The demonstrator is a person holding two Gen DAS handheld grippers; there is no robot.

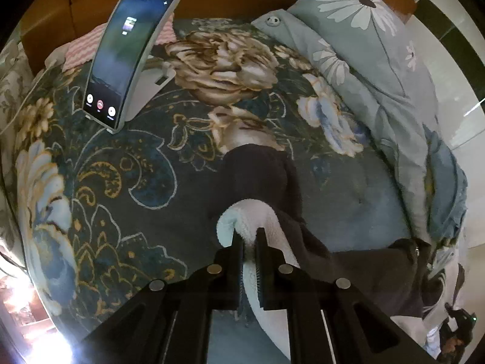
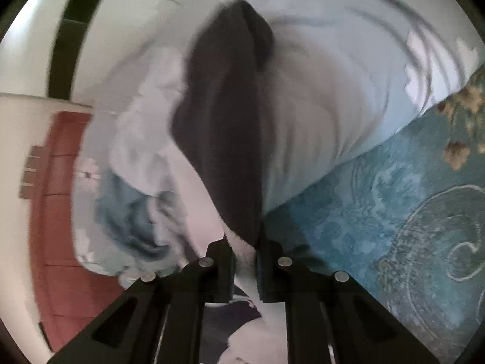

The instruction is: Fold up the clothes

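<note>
Fabric is pinched in both claws. The left gripper (image 1: 249, 236) has its two black fingers nearly together, clamped on the garment (image 1: 260, 179), a dark, soft piece with a white fleecy lining that curls over the fingertips. From that grip the dark cloth runs forward along the bedspread (image 1: 121, 188) and also off to the right. The left gripper points along the bed, angled slightly down toward its surface.

The right gripper (image 2: 245, 251) is likewise closed on the same garment (image 2: 224, 115), white fleece showing between its fingers, the dark cloth stretching away ahead of it. This view is blurred.

The bedspread is plush, dark teal, patterned with large gold and pale blue flowers. A pale blue daisy-print quilt (image 1: 372, 69) lies bunched along its right edge. A phone (image 1: 127, 57), screen lit, leans on a stand (image 1: 148, 91) on the bedspread, well apart from the garment.
</note>
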